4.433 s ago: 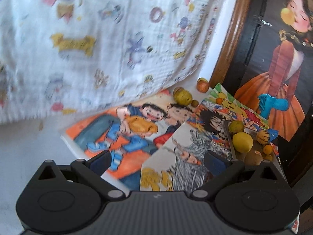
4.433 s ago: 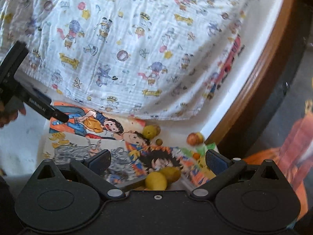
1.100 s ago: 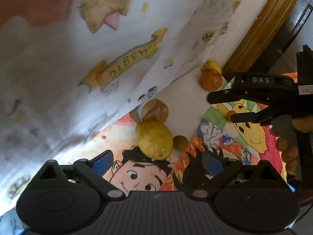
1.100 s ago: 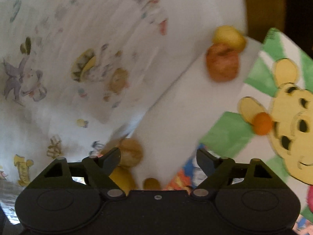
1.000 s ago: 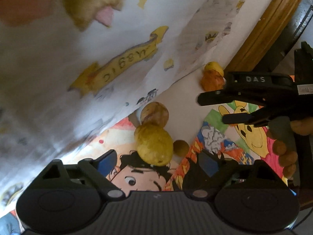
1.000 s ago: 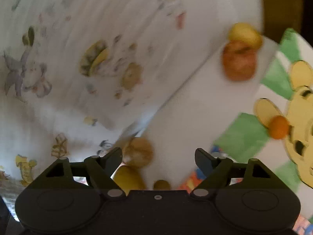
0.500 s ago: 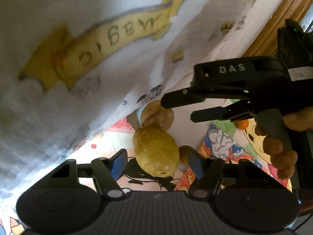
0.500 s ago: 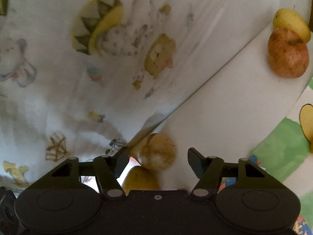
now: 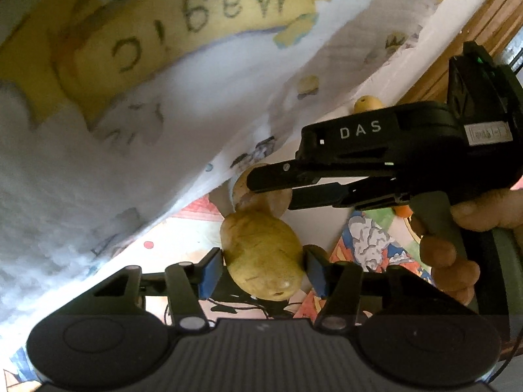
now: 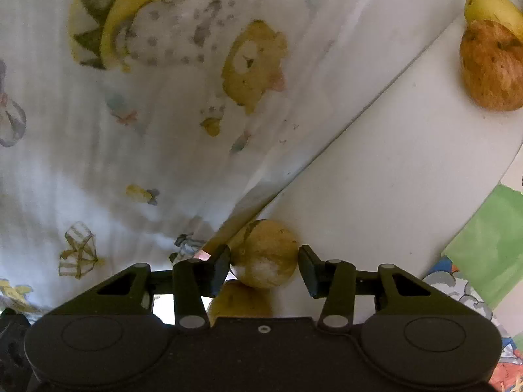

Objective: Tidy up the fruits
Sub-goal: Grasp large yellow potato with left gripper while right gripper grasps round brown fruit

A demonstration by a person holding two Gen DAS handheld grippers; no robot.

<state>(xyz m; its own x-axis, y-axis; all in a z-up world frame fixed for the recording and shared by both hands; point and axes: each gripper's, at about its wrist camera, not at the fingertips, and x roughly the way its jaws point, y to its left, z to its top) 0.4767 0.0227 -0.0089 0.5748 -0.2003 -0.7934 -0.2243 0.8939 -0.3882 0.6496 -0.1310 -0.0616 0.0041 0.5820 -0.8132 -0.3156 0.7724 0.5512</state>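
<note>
In the left wrist view my left gripper [image 9: 264,269] has its jaws closed against a yellow-green oval fruit [image 9: 261,263] that lies on a cartoon poster. Just behind it the right gripper [image 9: 271,189] reaches in from the right around a round tan fruit [image 9: 281,201]. In the right wrist view my right gripper [image 10: 264,266] has its jaws against the sides of that round tan fruit [image 10: 266,253]; the yellow-green fruit [image 10: 240,299] shows just below it. An orange-brown fruit [image 10: 490,72] and a yellow fruit [image 10: 493,11] lie at the far right.
A white printed cloth [image 9: 147,98] hangs close behind both fruits. Cartoon posters [image 9: 366,238] cover the white surface [image 10: 392,179]. A small orange fruit [image 9: 402,210] and a small brown one [image 9: 315,249] lie by the right gripper. A wooden frame [image 9: 483,36] stands at the back right.
Both grippers have moved in close to the two fruits by the cloth. Their jaws have narrowed from wide open until they sit against the fruits.
</note>
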